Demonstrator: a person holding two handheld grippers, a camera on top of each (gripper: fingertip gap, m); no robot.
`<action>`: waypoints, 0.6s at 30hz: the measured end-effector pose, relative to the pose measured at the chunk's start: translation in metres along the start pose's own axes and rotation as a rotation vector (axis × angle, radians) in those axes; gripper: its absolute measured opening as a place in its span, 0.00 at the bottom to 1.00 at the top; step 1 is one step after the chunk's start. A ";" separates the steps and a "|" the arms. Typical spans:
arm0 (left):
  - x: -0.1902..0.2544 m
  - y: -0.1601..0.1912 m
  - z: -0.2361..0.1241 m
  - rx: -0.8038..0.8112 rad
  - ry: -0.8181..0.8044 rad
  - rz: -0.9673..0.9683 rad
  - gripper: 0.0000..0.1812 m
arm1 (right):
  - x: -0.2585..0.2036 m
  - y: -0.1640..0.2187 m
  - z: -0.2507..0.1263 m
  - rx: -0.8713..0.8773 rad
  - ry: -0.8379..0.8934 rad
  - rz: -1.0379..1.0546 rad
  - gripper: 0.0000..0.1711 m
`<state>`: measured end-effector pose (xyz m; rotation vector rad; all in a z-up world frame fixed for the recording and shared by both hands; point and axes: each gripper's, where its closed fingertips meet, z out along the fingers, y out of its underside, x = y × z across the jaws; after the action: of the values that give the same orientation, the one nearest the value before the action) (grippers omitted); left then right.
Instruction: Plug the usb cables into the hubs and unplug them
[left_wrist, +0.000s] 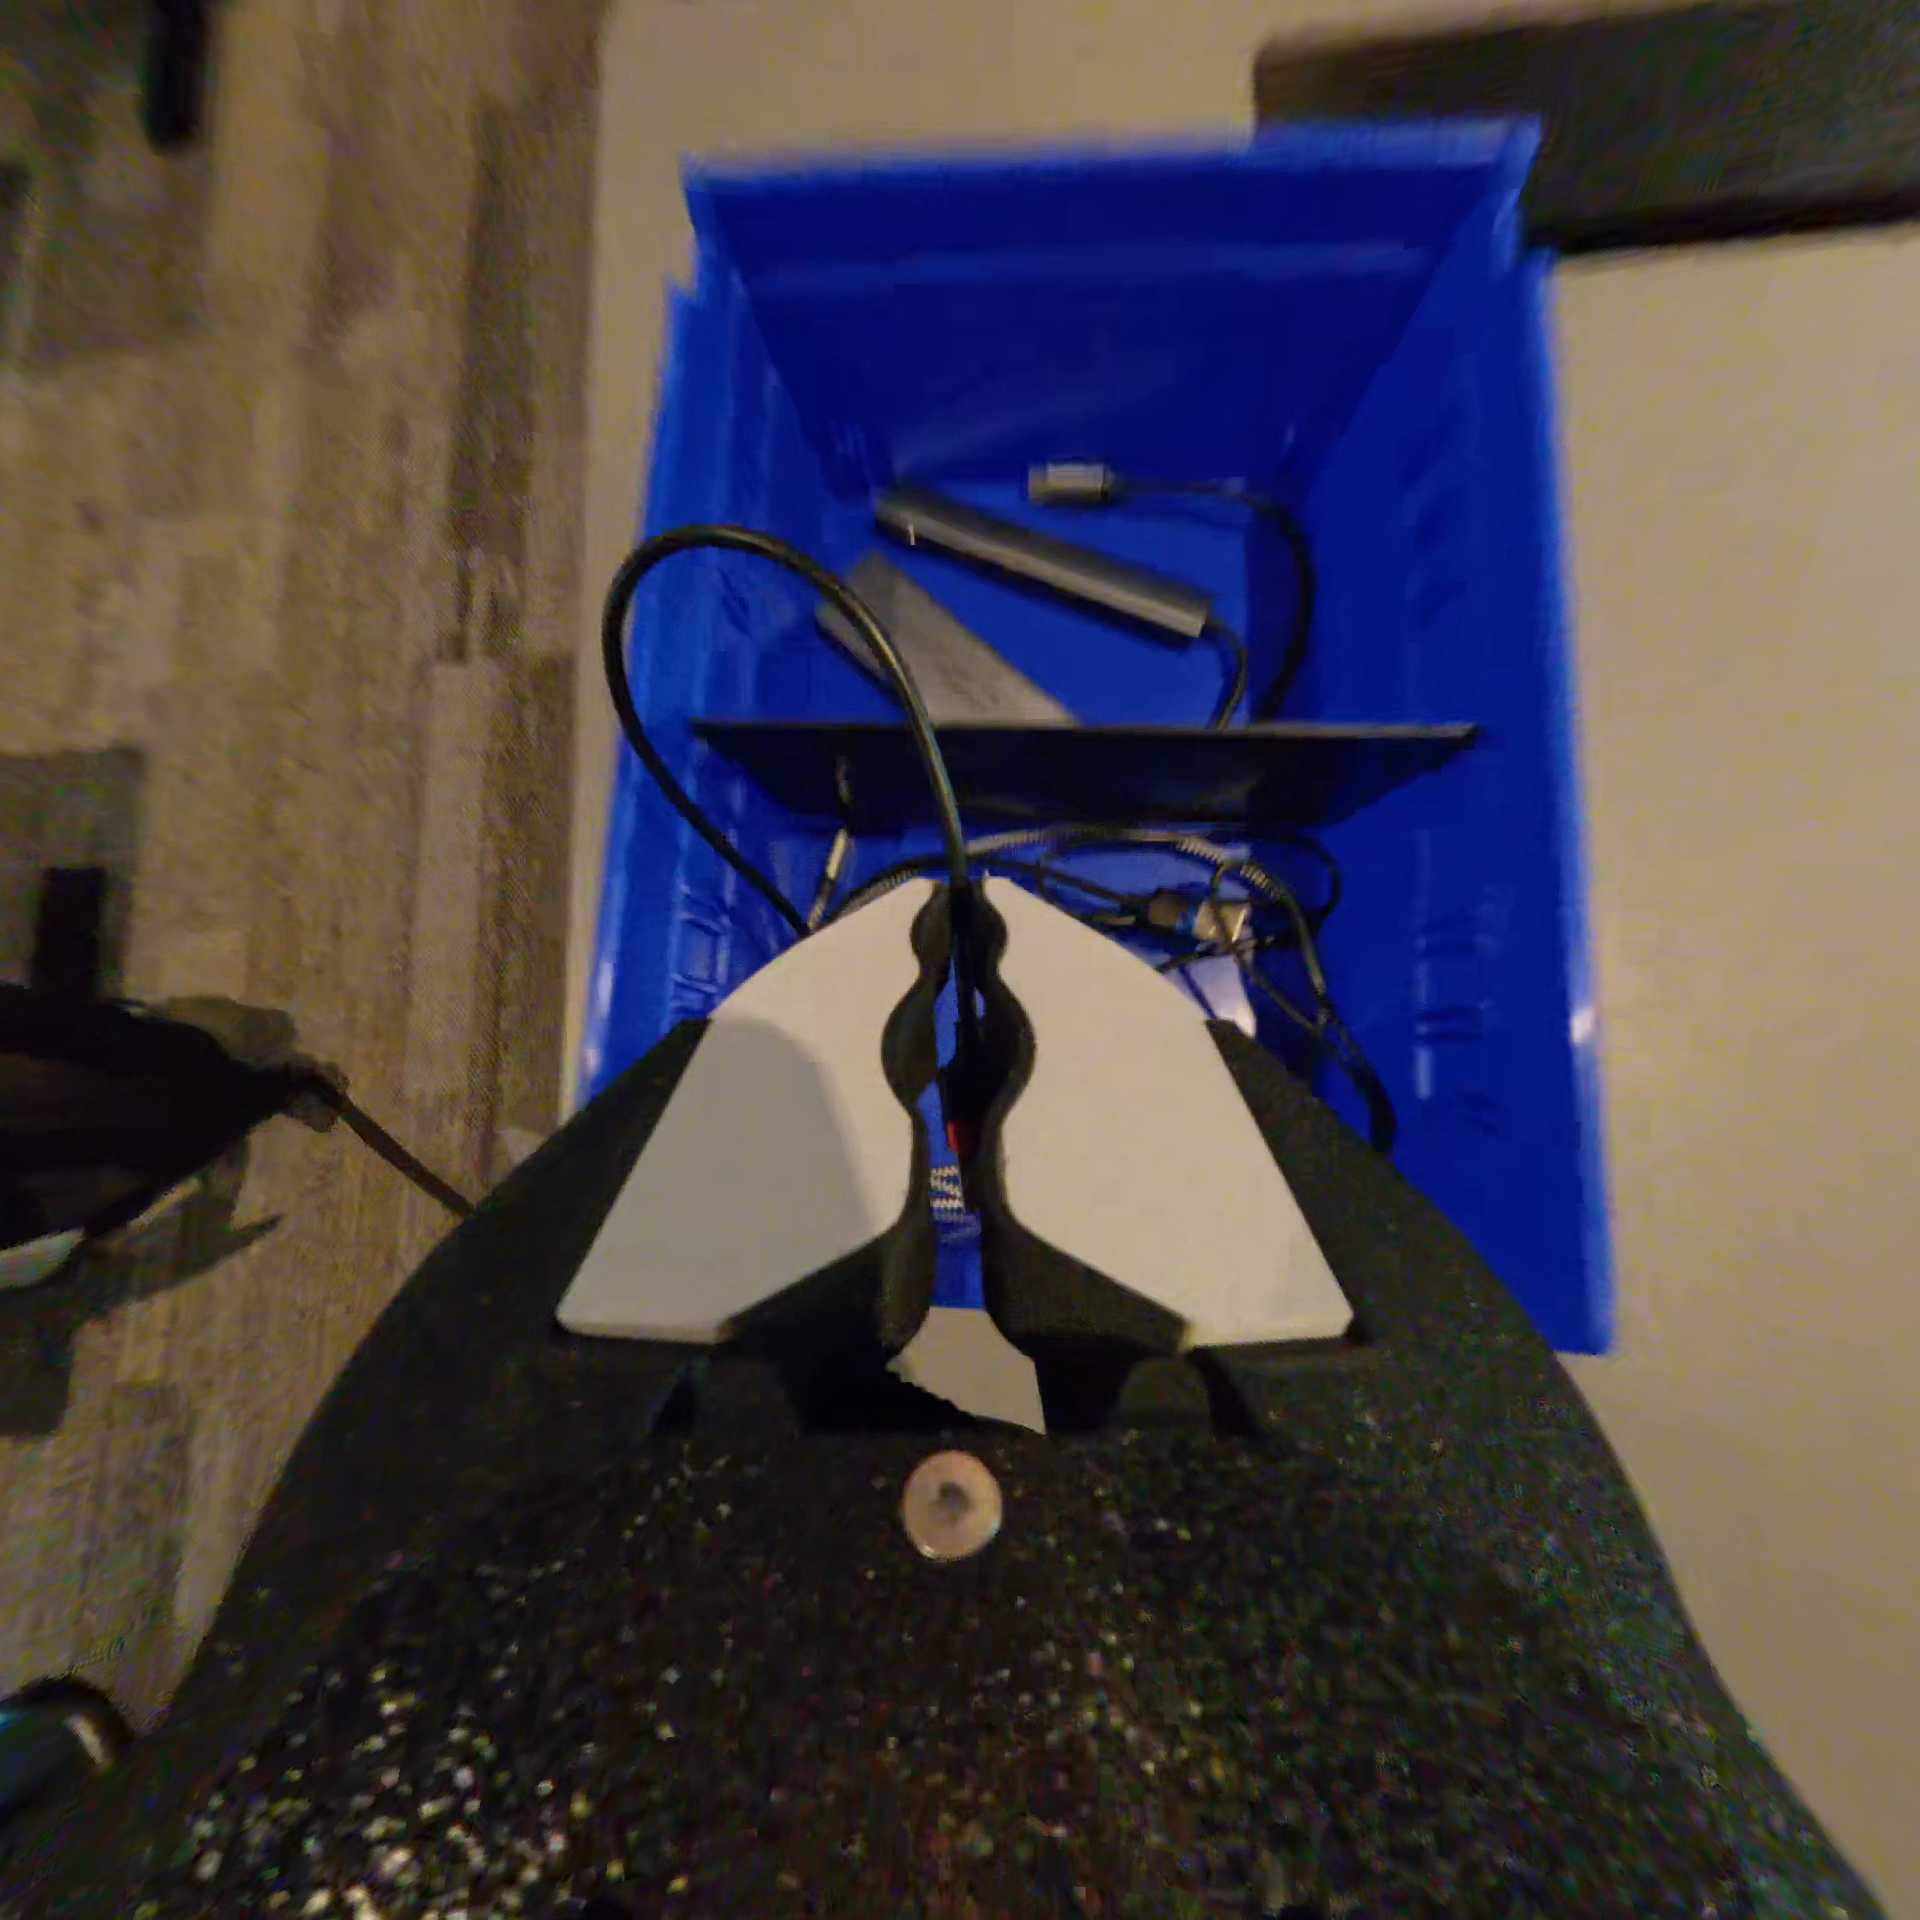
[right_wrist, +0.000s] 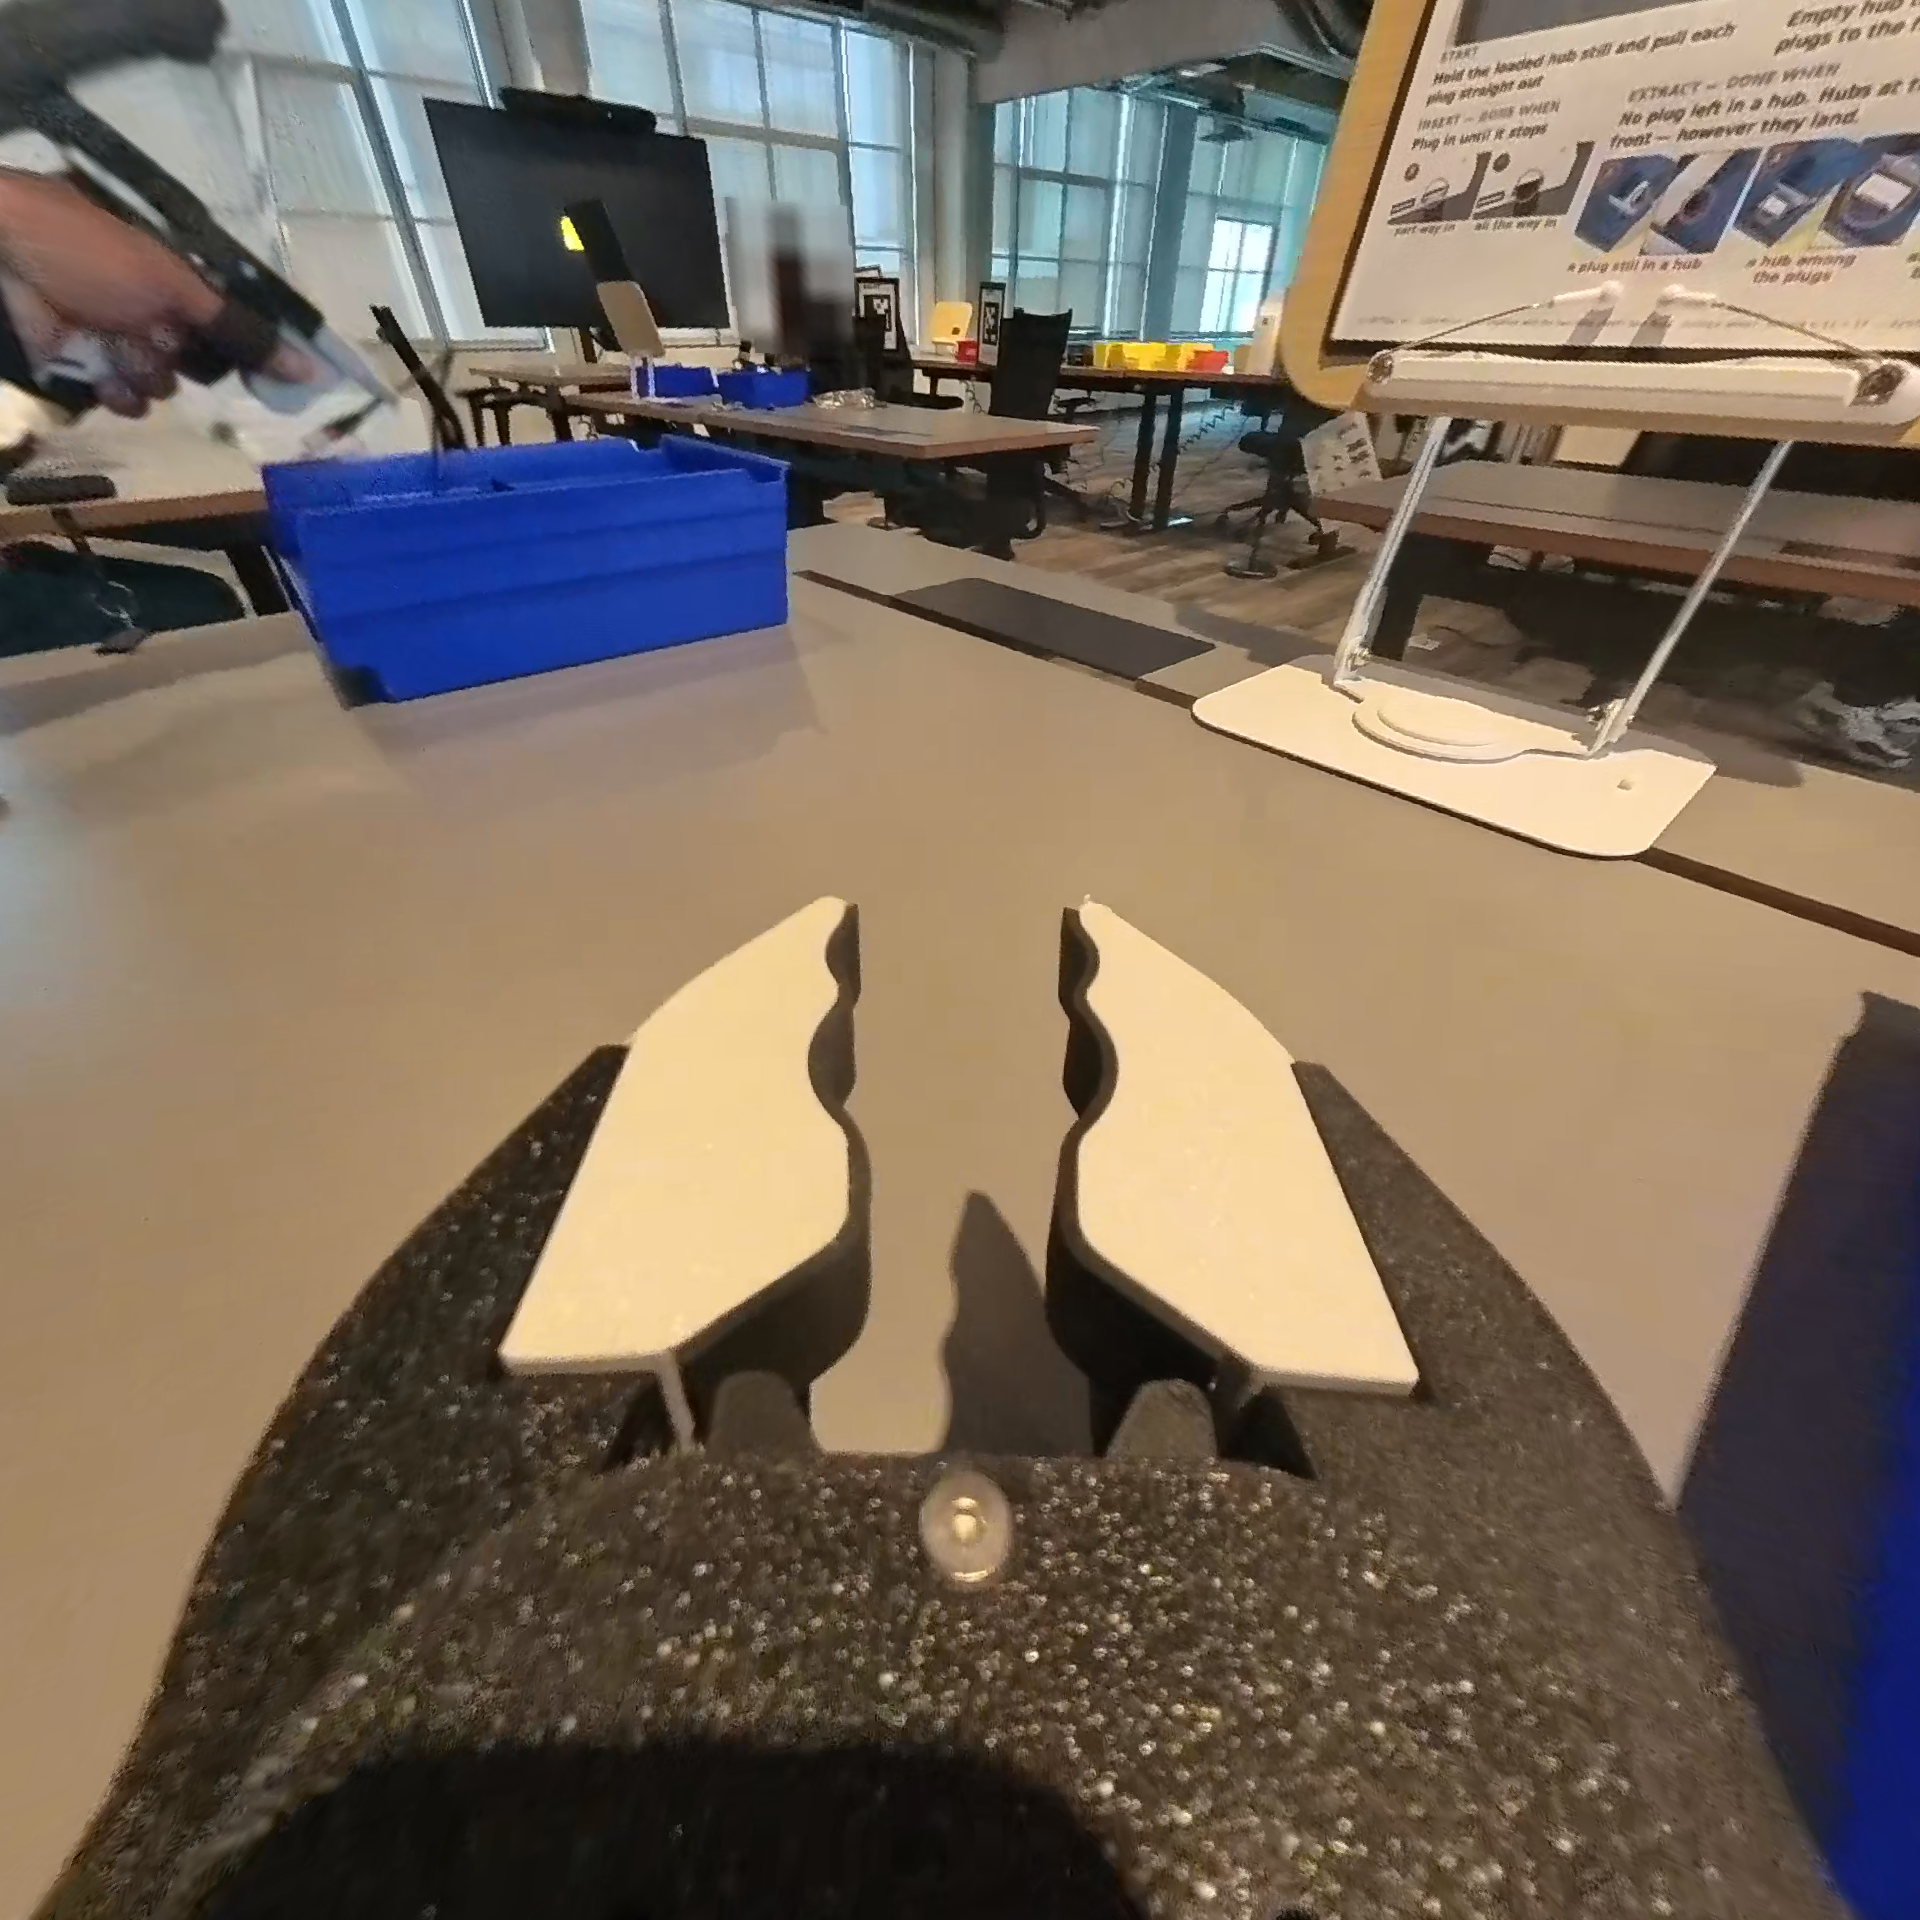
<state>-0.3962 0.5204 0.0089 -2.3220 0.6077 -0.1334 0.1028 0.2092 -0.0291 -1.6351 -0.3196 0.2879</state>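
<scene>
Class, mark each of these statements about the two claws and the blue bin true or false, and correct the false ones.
1. The left claw is shut on a black cable. True.
2. The right claw grips a hub. False: it is open and empty above the table.
3. The blue bin has a black divider across it. True.
4. The grey hubs lie on the table outside the bin. False: they lie inside it, beyond the divider.

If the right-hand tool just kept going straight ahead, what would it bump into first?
Probably nothing soon: the open right tool points across bare grey table. The blue bin sits left of its line, the white stand right. Depth is uncertain.
</scene>
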 end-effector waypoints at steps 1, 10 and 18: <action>0.002 -0.013 -0.015 0.053 -0.013 0.005 0.02 | 0.000 0.000 -0.001 0.003 -0.003 0.010 0.22; 0.164 -0.094 -0.121 0.368 0.199 0.354 0.01 | -0.002 -0.003 -0.007 0.029 -0.020 0.032 0.22; 0.361 -0.019 -0.073 0.145 0.552 0.701 0.02 | -0.005 -0.002 -0.011 0.020 -0.016 0.009 0.22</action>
<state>-0.0887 0.3200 0.0473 -1.7982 1.5854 -0.4716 0.1020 0.1974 -0.0263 -1.6157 -0.3201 0.3101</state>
